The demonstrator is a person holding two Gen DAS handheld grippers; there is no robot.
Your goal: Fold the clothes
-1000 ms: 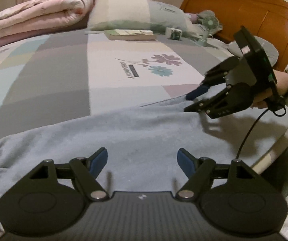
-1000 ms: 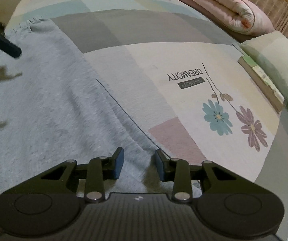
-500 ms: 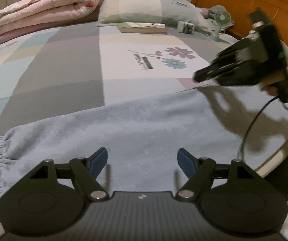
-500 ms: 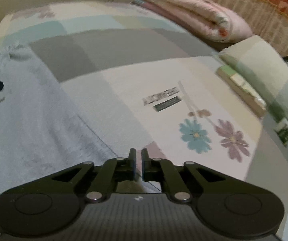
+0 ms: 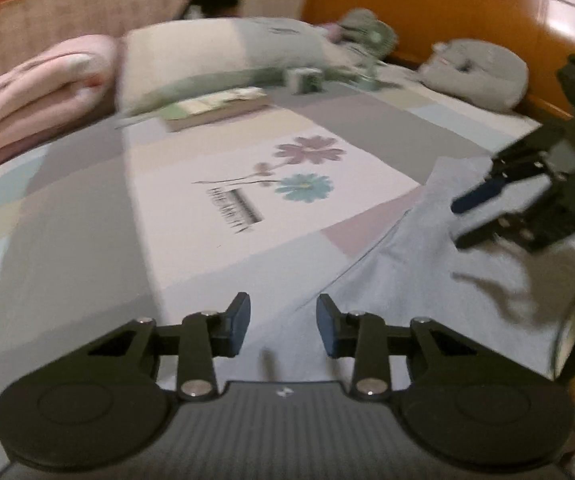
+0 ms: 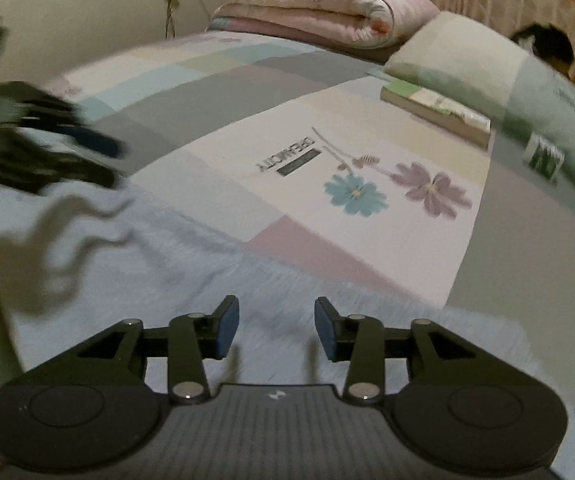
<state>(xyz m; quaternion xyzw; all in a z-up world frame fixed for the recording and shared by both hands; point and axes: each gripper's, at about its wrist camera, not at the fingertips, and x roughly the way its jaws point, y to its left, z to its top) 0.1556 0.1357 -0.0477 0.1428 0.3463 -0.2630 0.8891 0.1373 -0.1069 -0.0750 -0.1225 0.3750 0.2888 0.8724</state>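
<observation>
garment: pale blue clothing [image 5: 427,280] flat along bed's near edge, long axis parallel to that edge
bed: patchwork sheet [image 5: 87,220]; pillow [image 6: 487,76], book [image 6: 435,110] at far side
left gripper [image 5: 283,326]: jaws apart, just been closing, nothing between; over garment's far hem
right gripper [image 6: 276,328]: jaws apart, just been opening, nothing clamped; cloth right under the tips
key relation: garment lies below and between both grippers; each is near one stretch
next (guess): pinch the hem, fold across

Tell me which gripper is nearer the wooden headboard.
Right. The right gripper, jaws just opening and empty, hangs over the blue garment's end toward the wooden headboard; the left gripper, jaws just closing and empty, hovers farther down the bed.
</observation>
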